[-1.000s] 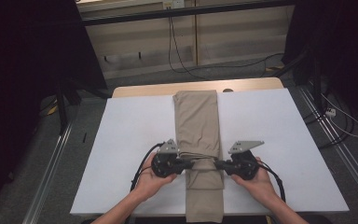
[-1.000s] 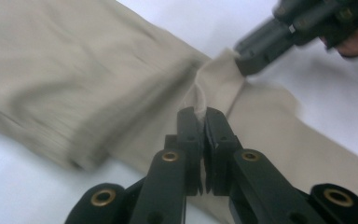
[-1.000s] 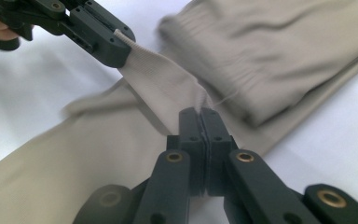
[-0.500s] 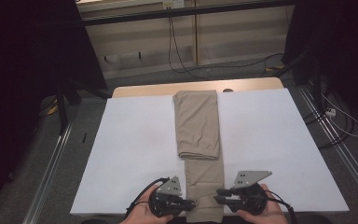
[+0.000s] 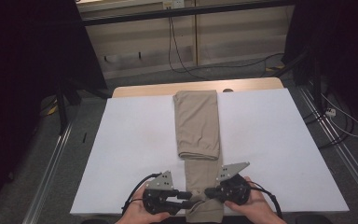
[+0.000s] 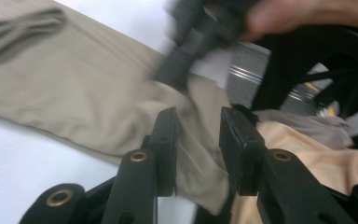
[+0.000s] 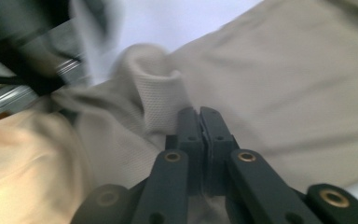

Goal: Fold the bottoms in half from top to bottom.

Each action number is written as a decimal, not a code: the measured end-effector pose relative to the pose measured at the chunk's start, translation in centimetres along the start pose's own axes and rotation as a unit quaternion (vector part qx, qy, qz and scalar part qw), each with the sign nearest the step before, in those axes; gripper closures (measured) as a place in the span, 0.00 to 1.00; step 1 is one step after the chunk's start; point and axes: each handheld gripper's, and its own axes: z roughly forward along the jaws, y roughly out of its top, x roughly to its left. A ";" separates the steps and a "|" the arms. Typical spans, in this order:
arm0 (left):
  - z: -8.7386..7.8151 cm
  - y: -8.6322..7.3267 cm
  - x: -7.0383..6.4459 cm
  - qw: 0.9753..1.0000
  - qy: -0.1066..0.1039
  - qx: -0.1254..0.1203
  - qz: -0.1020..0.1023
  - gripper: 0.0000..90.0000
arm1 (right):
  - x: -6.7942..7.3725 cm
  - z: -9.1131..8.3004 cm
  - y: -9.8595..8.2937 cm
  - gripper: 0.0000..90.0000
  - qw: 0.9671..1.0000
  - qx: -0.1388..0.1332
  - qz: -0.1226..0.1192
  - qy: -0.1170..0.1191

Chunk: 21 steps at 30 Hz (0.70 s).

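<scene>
Khaki trousers lie lengthwise down the middle of the white table. A doubled-over upper layer ends in a fold edge about halfway. Both grippers are at the trousers' near end by the table's front edge. My left gripper is open, and its jaws stand apart around the hem cloth. My right gripper is shut on a bunched ridge of the same cloth. In the left gripper view the right gripper appears blurred just beyond the jaws.
A wooden strip runs along the table's far edge. Metal rails flank the table on the floor, and cables lie behind it. White tabletop lies bare either side of the trousers. Peach-coloured fabric hangs below the front edge.
Both grippers have drawn back from the fold edge at mid-table to the trousers' near end. The folded layer stays where it lay. In the last half second they have edged closer together.
</scene>
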 end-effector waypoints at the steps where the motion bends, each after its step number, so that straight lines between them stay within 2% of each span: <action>1: 0.1 0.1 0.3 1.000 0.007 -0.001 -0.005 0.72 | 0.4 -0.2 -0.2 0.99 1.000 -0.001 -0.002 -0.002; 3: 0.3 0.1 0.9 1.000 0.018 0.003 -0.009 0.70 | 0.9 -0.7 -0.4 0.99 1.000 -0.005 0.005 0.017; 5: 0.5 0.0 1.4 1.000 0.026 0.006 -0.016 0.65 | 1.7 -1.0 -0.7 0.90 1.000 -0.001 -0.007 0.016; 7: 0.6 -0.1 1.9 0.999 0.031 0.008 -0.021 0.63 | 2.1 -1.3 -0.9 0.86 1.000 0.000 -0.003 0.024; 9: 0.5 0.0 2.2 0.999 0.046 0.008 -0.019 0.60 | 2.2 -1.5 -0.8 0.79 1.000 -0.005 -0.002 0.021; 11: 0.3 0.1 2.6 0.998 0.061 0.004 -0.023 0.56 | 1.8 -2.1 -0.5 0.71 1.000 -0.023 -0.004 0.005; 13: 0.0 0.4 3.3 0.997 0.071 -0.006 -0.030 0.55 | 0.8 -2.8 0.2 0.63 0.999 -0.044 0.003 -0.020; 14: -0.1 0.6 3.7 0.996 0.082 -0.008 -0.027 0.55 | 0.1 -3.0 0.6 0.63 0.998 -0.050 0.007 -0.031; 17: 0.0 1.4 5.3 0.994 0.109 -0.012 -0.026 0.55 | -2.4 -2.9 1.7 0.62 0.996 -0.044 0.009 -0.074; 20: 0.4 2.1 7.5 0.989 0.144 -0.011 -0.029 0.53 | -5.1 -1.9 2.9 0.58 0.993 -0.034 0.006 -0.114; 21: 0.6 2.3 8.3 0.988 0.152 -0.012 -0.038 0.53 | -5.9 -1.5 3.3 0.57 0.992 -0.033 0.008 -0.119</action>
